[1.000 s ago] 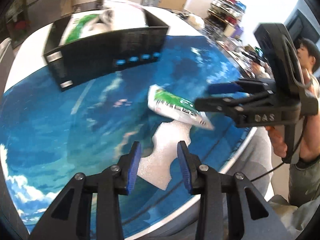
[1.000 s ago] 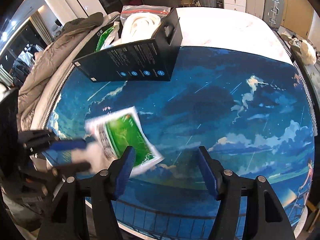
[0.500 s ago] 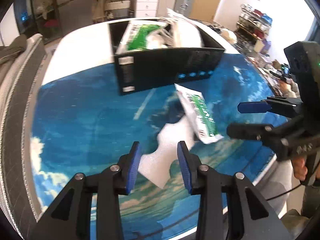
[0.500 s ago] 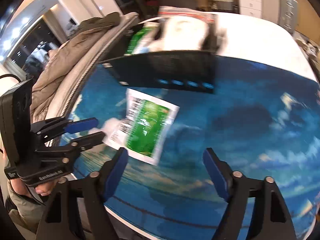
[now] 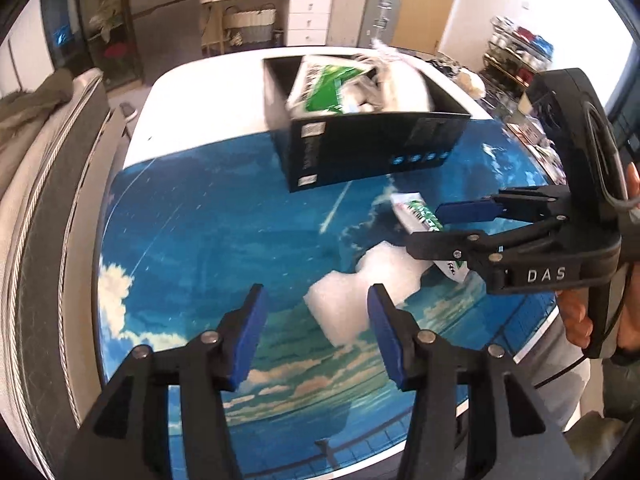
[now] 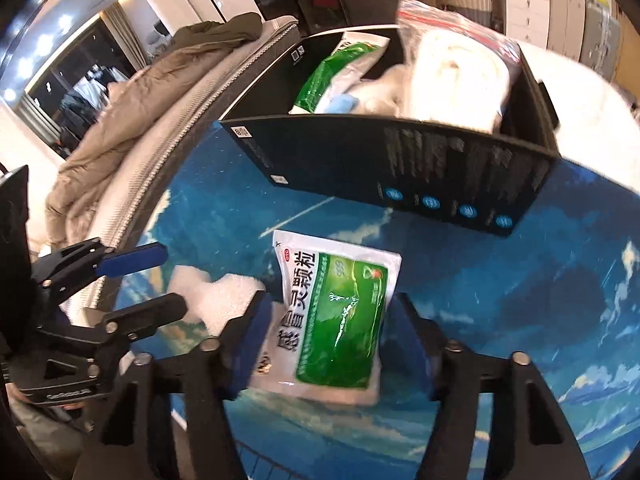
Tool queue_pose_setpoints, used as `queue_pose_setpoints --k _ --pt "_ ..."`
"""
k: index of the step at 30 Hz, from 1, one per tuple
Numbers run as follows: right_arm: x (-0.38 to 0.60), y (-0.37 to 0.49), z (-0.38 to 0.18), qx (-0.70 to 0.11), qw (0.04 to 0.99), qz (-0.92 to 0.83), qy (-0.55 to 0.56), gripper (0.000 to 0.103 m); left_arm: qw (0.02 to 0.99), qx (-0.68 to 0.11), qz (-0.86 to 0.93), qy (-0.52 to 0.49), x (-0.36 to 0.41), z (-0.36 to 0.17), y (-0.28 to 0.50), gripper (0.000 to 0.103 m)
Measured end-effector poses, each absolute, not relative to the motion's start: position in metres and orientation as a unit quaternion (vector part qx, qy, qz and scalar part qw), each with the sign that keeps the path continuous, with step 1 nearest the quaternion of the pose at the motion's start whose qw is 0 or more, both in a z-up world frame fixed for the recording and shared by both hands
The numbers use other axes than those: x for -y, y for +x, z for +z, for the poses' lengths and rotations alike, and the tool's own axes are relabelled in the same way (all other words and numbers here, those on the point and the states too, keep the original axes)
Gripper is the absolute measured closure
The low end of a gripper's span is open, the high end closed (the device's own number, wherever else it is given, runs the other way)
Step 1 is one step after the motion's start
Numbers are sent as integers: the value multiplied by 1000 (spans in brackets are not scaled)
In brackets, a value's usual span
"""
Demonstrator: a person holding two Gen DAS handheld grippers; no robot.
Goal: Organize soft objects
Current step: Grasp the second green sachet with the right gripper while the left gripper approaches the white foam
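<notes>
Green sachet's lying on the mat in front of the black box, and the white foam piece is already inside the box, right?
Not quite. The foam piece is still on the mat, beside the green sachet in front of the black box. The left wrist view shows it.

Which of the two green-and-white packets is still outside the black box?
The flat packet lying on the blue mat, between the right hand-held gripper's fingers; the other packet stands inside the box.

Green-and-white sachet (image 6: 336,316) lies flat on the blue mat, overlapping white foam piece (image 5: 360,292); black box (image 6: 400,168) behind holds more soft packs.
</notes>
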State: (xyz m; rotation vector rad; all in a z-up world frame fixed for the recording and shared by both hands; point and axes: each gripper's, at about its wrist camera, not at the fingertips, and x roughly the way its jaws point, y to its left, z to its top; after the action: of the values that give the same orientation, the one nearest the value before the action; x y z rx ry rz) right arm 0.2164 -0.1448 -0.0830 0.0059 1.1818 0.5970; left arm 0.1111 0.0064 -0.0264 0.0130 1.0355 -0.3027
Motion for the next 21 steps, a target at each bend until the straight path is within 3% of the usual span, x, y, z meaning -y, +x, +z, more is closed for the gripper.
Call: queue_pose_setpoints --k 2,3,4,12,14,16,21 --pt "153 213 -83 -551 793 260 -6 49 860 -487 -153 18 -1 -22 109 51" --pt "156 212 -83 -552 795 250 -13 58 859 -484 -163 24 3 -21 109 51" --pt "160 210 -82 -552 797 246 -19 60 858 -482 -173 33 8 -19 110 51" --pt "200 205 -83 -551 809 206 -8 59 841 -490 -207 94 50 -30 118 47" --pt "203 204 -82 -549 809 209 2 47 841 -488 -203 115 57 -30 116 47" --pt "201 203 -77 -541 812 220 3 23 841 -487 -203 122 58 -31 118 47" --pt "175 200 -78 -539 804 249 -14 21 851 -486 -177 95 40 -30 130 47"
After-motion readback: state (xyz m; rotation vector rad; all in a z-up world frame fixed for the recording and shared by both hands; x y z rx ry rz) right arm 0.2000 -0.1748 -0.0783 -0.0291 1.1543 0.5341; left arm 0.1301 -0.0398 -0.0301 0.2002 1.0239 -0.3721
